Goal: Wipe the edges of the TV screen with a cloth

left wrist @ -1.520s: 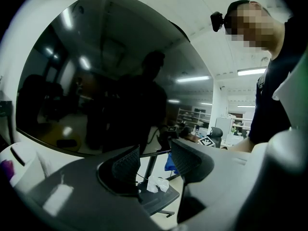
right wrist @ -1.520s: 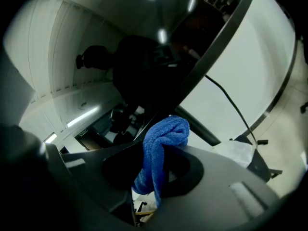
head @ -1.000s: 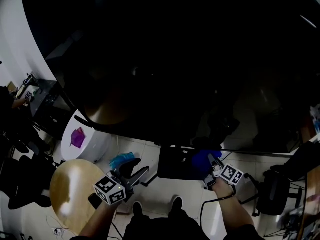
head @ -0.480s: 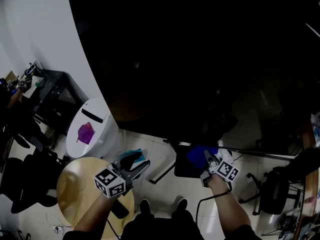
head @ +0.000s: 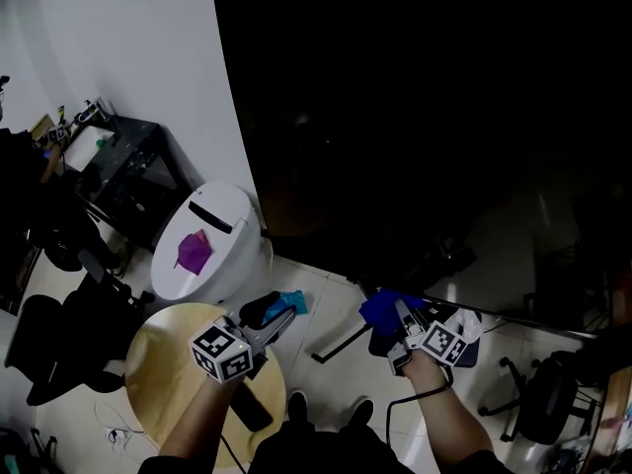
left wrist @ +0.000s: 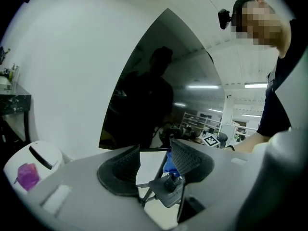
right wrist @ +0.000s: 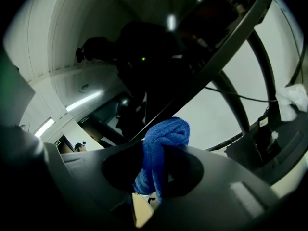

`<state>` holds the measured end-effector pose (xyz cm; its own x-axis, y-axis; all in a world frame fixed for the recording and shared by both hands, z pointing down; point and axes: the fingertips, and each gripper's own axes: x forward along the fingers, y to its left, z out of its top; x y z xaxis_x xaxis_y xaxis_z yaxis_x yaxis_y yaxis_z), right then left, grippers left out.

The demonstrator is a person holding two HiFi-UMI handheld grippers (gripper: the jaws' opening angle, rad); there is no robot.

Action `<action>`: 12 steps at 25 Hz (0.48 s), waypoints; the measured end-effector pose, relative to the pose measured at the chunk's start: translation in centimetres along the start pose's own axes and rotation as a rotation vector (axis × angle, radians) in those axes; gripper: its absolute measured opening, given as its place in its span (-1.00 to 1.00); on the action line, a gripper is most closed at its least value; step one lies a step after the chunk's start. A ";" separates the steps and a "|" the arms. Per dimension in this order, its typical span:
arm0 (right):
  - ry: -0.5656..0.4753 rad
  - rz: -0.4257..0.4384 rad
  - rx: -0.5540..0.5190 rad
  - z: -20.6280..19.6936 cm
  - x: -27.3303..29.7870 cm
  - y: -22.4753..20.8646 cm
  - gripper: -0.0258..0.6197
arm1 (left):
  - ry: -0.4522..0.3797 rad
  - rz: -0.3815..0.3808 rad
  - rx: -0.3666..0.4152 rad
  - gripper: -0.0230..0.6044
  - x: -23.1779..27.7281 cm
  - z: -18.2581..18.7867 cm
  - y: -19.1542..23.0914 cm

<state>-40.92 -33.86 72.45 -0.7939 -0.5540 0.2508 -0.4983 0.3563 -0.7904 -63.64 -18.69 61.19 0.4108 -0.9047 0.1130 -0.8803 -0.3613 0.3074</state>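
Right gripper [head: 399, 316] clenches a bunched blue cloth [right wrist: 161, 150] just below the dark TV screen [head: 425, 117]. Left gripper [head: 276, 316] alongside, jaws apart, holding nothing.

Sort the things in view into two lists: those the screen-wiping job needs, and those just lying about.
Job: TV screen; blue cloth, clamped in the right gripper.
Lying about: white bin; round wooden table; teal item on the floor; black chair.

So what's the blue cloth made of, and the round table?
The blue cloth looks like soft terry or microfibre: fuzzy, looped, matte surface. The round table looks like light wood or wood-look laminate: tan, smooth, slightly shiny.
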 end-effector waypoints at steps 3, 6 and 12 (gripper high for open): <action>0.023 0.018 -0.005 -1.7 2.0 1.8 -0.60 | 0.007 0.008 0.000 -0.32 -1.0 -0.3 1.6; 0.040 0.031 -0.007 -3.1 3.8 3.4 -0.60 | 0.009 0.014 -0.007 -0.32 -2.0 -0.3 3.2; 0.100 0.064 -0.032 -5.9 8.3 6.6 -0.60 | 0.008 0.035 -0.021 -0.32 -3.9 -0.4 6.1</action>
<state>-52.82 -31.64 72.58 -0.8543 -0.4524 0.2559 -0.4550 0.4131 -0.7889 -70.54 -17.23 63.00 0.3817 -0.9148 0.1320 -0.8891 -0.3244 0.3230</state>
